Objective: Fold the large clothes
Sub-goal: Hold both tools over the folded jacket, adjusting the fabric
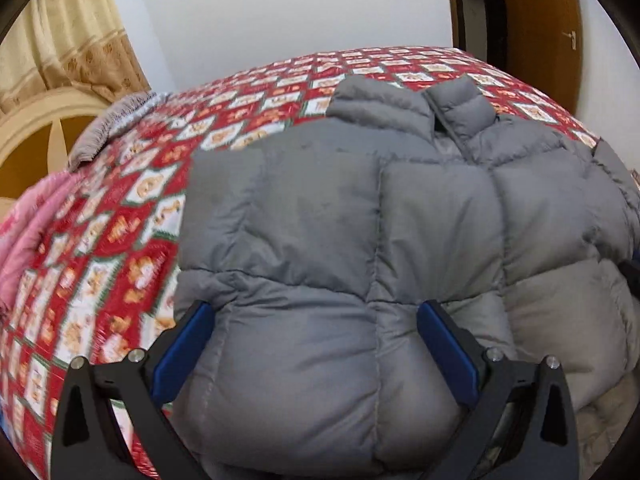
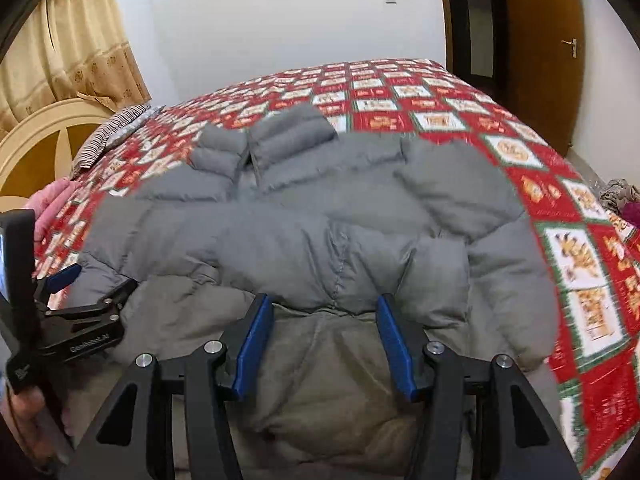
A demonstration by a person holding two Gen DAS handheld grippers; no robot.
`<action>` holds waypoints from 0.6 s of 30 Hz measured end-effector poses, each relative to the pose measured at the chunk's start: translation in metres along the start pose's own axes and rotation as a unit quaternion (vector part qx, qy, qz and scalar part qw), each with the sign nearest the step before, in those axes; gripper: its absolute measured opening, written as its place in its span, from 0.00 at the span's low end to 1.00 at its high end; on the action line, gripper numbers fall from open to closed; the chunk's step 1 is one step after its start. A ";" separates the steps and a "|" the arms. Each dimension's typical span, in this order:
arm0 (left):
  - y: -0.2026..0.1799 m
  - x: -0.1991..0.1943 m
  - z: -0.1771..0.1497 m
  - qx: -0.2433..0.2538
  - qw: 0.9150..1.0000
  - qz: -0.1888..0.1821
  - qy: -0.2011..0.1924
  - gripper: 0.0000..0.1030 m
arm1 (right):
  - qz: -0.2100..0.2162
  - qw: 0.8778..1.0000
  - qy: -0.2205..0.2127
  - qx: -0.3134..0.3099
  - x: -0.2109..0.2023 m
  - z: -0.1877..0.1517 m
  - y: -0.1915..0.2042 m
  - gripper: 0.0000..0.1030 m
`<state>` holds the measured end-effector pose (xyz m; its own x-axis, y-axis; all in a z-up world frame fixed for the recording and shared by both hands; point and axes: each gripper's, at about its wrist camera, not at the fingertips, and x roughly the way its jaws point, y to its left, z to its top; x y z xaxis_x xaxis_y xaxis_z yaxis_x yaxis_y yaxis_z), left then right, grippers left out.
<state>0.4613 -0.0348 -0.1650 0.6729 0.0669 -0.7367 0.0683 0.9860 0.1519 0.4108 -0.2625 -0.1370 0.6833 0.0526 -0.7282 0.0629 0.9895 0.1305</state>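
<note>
Left wrist view: bed (image 1: 132,216) with red patterned cover fills scene. Grey puffer jacket (image 1: 360,216) lies spread on it, collar (image 1: 460,108) at far end, near hem toward you. Pink blanket (image 1: 24,232) at bed's left edge, striped pillow (image 2: 108,136) by headboard. Your left gripper (image 1: 316,344) spread wide, blue pads flanking jacket's near puffed section. Your right gripper (image 2: 324,344) also wide apart, fingers either side of folded-over jacket edge, gripping nothing.
</note>
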 end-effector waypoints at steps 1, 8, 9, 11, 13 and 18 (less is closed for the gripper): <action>0.001 0.002 0.000 -0.004 1.000 -0.004 0.003 1.00 | -0.001 1.000 0.000 0.000 0.004 -0.003 0.000 0.54; 0.000 0.010 -0.005 -0.016 0.999 -0.019 0.021 1.00 | -0.016 1.000 0.004 -0.017 0.017 -0.017 -0.001 0.54; -0.001 0.010 -0.005 -0.016 0.999 -0.018 0.021 1.00 | -0.017 1.000 0.006 -0.018 0.019 -0.019 -0.001 0.54; -0.004 0.011 -0.006 -0.012 1.000 -0.013 0.021 1.00 | -0.020 1.000 0.008 -0.020 0.021 -0.019 0.000 0.54; -0.005 0.011 -0.006 -0.009 1.000 -0.012 0.022 1.00 | -0.027 0.999 0.009 -0.026 0.022 -0.020 0.003 0.54; -0.004 0.013 -0.005 -0.011 1.000 -0.014 0.022 1.00 | -0.046 0.998 0.009 -0.041 0.024 -0.023 0.009 0.54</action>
<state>0.4664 -0.0369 -0.1786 0.6373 0.0452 -0.7693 0.0697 0.9908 0.1159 0.4116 -0.2494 -0.1688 0.6643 -0.0365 -0.7466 0.0647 0.9979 0.0087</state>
